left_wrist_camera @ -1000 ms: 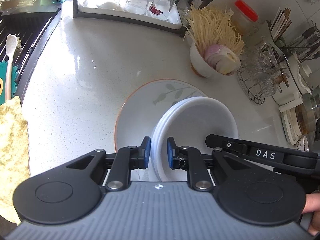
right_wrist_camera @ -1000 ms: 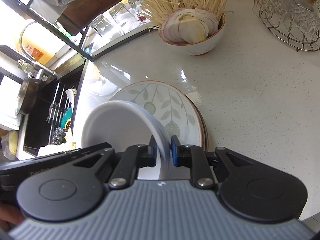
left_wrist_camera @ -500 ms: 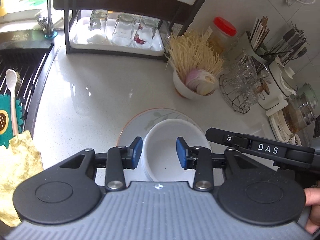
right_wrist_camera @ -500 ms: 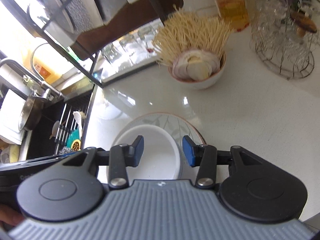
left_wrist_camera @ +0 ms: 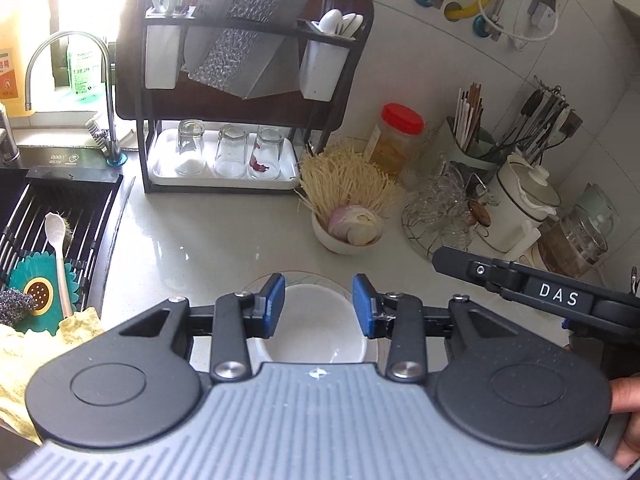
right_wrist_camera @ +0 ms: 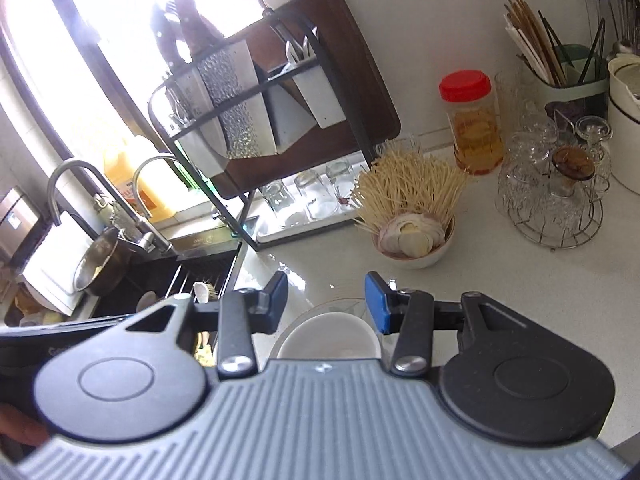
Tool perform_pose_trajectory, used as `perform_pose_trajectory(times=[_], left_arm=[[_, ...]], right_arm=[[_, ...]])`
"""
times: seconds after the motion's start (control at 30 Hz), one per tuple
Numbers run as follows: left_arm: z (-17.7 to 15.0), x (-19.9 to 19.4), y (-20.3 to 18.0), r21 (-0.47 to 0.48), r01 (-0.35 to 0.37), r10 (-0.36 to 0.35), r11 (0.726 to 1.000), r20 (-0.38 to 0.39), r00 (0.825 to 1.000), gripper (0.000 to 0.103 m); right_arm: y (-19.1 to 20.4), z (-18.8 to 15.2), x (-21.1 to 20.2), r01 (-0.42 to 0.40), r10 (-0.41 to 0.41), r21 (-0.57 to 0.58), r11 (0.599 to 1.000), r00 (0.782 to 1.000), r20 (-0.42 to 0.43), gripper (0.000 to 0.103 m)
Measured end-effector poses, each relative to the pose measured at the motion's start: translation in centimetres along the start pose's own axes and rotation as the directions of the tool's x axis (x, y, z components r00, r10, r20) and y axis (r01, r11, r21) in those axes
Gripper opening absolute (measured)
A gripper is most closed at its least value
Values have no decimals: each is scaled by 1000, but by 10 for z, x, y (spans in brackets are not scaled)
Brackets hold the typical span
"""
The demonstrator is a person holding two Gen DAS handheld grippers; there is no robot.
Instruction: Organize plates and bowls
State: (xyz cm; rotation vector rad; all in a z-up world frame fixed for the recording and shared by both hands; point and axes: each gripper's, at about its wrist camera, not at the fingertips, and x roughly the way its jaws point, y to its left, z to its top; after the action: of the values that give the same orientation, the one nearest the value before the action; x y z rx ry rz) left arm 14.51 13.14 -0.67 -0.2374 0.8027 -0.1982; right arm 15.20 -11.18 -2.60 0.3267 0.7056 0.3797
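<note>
A white bowl (left_wrist_camera: 316,326) sits on a leaf-patterned plate (left_wrist_camera: 320,279) with an orange rim on the pale counter. My left gripper (left_wrist_camera: 319,306) hangs well above them, open, its blue pads framing the bowl without touching it. In the right wrist view the same bowl (right_wrist_camera: 330,338) and a sliver of the plate (right_wrist_camera: 352,304) lie far below my right gripper (right_wrist_camera: 326,300), which is also open and holds nothing. The right gripper's black body crosses the right side of the left wrist view.
A small bowl of noodles and sliced onion (left_wrist_camera: 348,228) stands behind the plate. A black dish rack (left_wrist_camera: 244,92) with upturned glasses, a red-lidded jar (left_wrist_camera: 394,140), a wire glass stand (left_wrist_camera: 440,216) and utensil holders line the back. The sink (left_wrist_camera: 52,224) lies left.
Both grippers let go of the white bowls' rims, opened, and rose up and back. The bowls now rest level on the plate, far smaller in view.
</note>
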Motion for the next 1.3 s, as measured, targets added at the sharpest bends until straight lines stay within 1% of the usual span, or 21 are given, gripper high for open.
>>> perform_pose_trajectory(times=[0.13, 0.23, 0.37, 0.5, 0.67, 0.87, 1.07, 1.23, 1.3], left_arm=[[-14, -20, -25, 35, -20, 19, 999, 39, 999, 43], [-25, -36, -37, 21, -23, 22, 1000, 60, 998, 43], [-43, -58, -51, 10, -51, 50, 999, 91, 995, 43], [-60, -78, -61, -4, -77, 77, 997, 97, 992, 43], [-82, -98, -74, 0, -108, 108, 994, 100, 989, 43], [-105, -115, -89, -14, -116, 116, 993, 101, 988, 43], [-126, -125, -107, -9, -115, 115, 993, 105, 988, 43], [-137, -128, -115, -34, -97, 100, 995, 103, 990, 43], [-141, -128, -119, -31, -101, 103, 994, 102, 989, 43]], right_arm=[[-3, -4, -27, -1, 1, -20, 1000, 999, 32, 46], [-5, -8, -47, 19, -17, -41, 999, 998, 56, 46], [-11, -17, -67, 4, 0, -52, 999, 997, 71, 46], [-12, -29, -85, -6, 12, -77, 997, 997, 74, 46], [-10, -44, -108, -23, 33, -115, 993, 996, 86, 46], [-8, -61, -132, -32, 46, -139, 990, 995, 92, 46], [-12, -73, -145, -40, 53, -158, 987, 995, 80, 46], [-17, -81, -154, -42, 54, -170, 985, 996, 70, 46], [-20, -84, -157, -41, 54, -176, 984, 996, 69, 46]])
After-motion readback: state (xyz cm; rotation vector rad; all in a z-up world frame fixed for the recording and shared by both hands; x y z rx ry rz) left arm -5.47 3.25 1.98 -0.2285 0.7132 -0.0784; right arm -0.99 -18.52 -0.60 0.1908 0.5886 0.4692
